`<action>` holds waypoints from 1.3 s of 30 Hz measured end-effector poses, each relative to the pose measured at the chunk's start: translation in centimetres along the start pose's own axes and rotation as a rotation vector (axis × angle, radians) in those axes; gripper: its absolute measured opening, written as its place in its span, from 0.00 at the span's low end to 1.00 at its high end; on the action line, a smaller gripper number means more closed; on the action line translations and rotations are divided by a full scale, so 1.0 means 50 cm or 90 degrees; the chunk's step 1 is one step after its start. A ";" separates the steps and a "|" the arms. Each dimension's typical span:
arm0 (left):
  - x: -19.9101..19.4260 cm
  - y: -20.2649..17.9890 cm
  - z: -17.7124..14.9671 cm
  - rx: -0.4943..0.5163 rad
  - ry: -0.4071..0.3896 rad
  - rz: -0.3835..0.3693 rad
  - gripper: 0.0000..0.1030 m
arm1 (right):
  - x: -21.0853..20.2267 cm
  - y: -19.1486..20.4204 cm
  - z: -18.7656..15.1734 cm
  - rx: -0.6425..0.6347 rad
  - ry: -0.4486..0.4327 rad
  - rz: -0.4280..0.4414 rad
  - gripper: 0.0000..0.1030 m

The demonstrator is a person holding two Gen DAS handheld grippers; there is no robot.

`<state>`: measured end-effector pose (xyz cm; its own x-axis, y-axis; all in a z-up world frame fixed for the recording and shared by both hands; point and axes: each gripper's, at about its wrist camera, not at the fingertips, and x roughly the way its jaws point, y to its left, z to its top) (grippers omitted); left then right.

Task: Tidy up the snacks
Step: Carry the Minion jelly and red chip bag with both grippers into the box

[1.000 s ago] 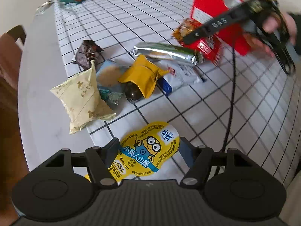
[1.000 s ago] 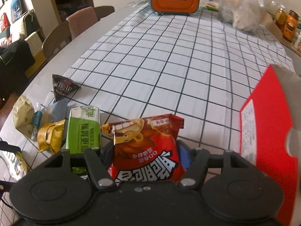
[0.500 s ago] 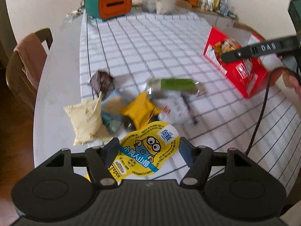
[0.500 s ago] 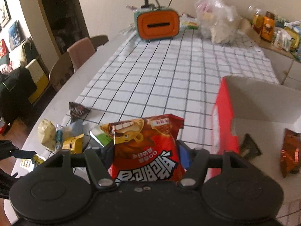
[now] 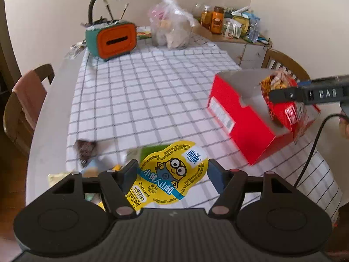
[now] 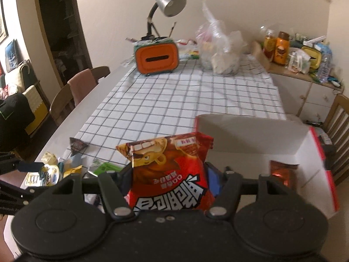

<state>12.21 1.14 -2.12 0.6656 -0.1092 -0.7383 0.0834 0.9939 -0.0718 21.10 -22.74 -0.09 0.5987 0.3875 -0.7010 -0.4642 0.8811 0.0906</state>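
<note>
**Two snacks in carry; red box is the destination**

Left gripper (image 5: 172, 172): fingers clenched on the yellow cartoon pouch (image 5: 172, 172), held above the desk (image 5: 152, 91); red box (image 5: 244, 118) lies up and to its right, well apart.
Loose snack pile (image 6: 63, 168): on the desk, lower left.
Right gripper (image 6: 169, 176): fingers clenched on the red chocolate packet (image 6: 169, 170), long axis upright; the box's open top (image 6: 257, 150) sits just right of it. Judged nearer, so first to drop.

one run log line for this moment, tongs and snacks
left tongs: shut on yellow cartoon pack | right tongs: shut on red snack bag, over red box | loose snacks on table
</note>
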 end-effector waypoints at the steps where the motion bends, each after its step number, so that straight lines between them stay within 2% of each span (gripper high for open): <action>1: 0.002 -0.015 0.010 -0.001 -0.003 0.002 0.67 | -0.008 -0.016 0.001 0.001 -0.003 -0.004 0.63; 7: 0.014 -0.117 0.070 -0.002 -0.026 0.007 0.67 | -0.042 -0.101 -0.001 0.005 -0.017 -0.022 0.63; 14: 0.057 -0.236 0.132 -0.015 -0.032 -0.015 0.67 | -0.056 -0.211 -0.004 0.021 -0.014 -0.053 0.63; 22: 0.136 -0.350 0.182 -0.009 -0.017 -0.008 0.67 | -0.039 -0.346 -0.009 0.031 -0.008 -0.114 0.63; 26: 0.195 -0.391 0.198 -0.010 0.012 0.001 0.67 | -0.020 -0.404 -0.012 0.043 0.000 -0.124 0.63; 33: 0.289 -0.428 0.198 0.011 0.051 0.022 0.67 | 0.040 -0.459 -0.016 0.045 0.013 -0.123 0.63; 36: 0.320 -0.441 0.197 0.026 0.062 0.036 0.67 | 0.071 -0.452 -0.021 0.033 0.032 -0.113 0.63; 39: 0.339 -0.455 0.194 0.051 0.065 0.051 0.67 | 0.092 -0.431 -0.019 -0.016 0.038 -0.124 0.63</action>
<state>28.78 -23.48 -6.49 0.5940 -0.0240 -0.8041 0.0947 0.9947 0.0403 33.26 -40.18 -5.94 0.6394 0.1932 -0.7442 -0.3600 0.9305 -0.0678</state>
